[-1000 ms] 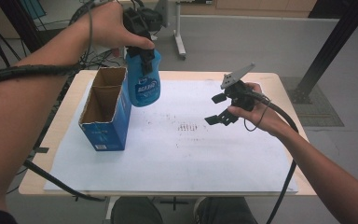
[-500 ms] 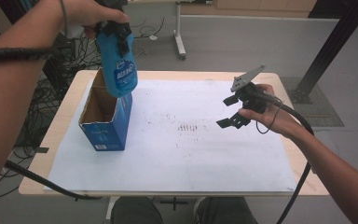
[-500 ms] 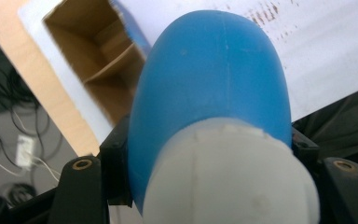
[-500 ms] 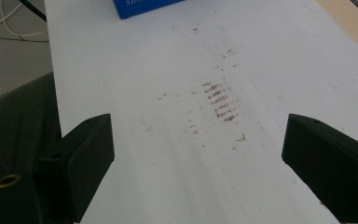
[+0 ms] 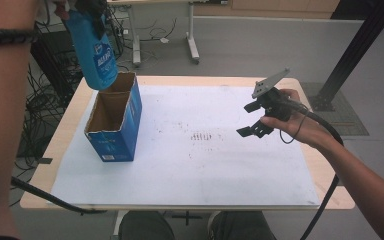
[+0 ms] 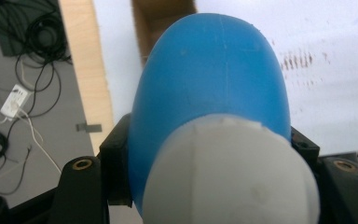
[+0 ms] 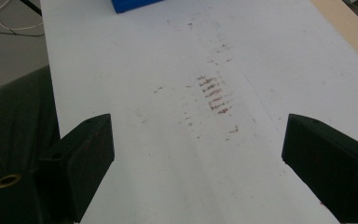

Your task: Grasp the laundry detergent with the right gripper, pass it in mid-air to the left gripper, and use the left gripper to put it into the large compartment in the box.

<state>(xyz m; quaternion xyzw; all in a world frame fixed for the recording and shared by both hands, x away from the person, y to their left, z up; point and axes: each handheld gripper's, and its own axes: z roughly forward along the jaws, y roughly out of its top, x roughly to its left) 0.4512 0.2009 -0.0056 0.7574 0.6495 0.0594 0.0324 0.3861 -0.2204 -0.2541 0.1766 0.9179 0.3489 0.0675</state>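
Here, a person at a table point(image 5: 190, 195) holds a gripper in each hand. The left gripper point(image 5: 92, 10), raised high at the far left corner, pinches a blue bottle point(image 5: 94, 50) near its white-capped top, so the bottle hangs bottom down in the air, just above and behind an open blue cardboard box point(image 5: 115, 140) that stands upright on the white table cover. In the left gripper view, the black jaws press on both sides of the blue bottle point(image 6: 209, 84) just below its white cap point(image 6: 228, 172), with the brown inside of the box point(image 6: 163, 14) visible beyond it.

What could go wrong: the bottle is smooth and rounded, and the hold is high up near the cap, so it could swing or slip through the jaws. If it comes down off centre, its base may catch the box's rim and tip the light box over, or drop outside it.

The right gripper point(image 5: 252, 120) hovers over the right side of the table, well apart from the box. Its jaws are spread wide, holding and touching nothing; the right gripper view looks between them at a patch of brown smudges point(image 7: 214, 95).
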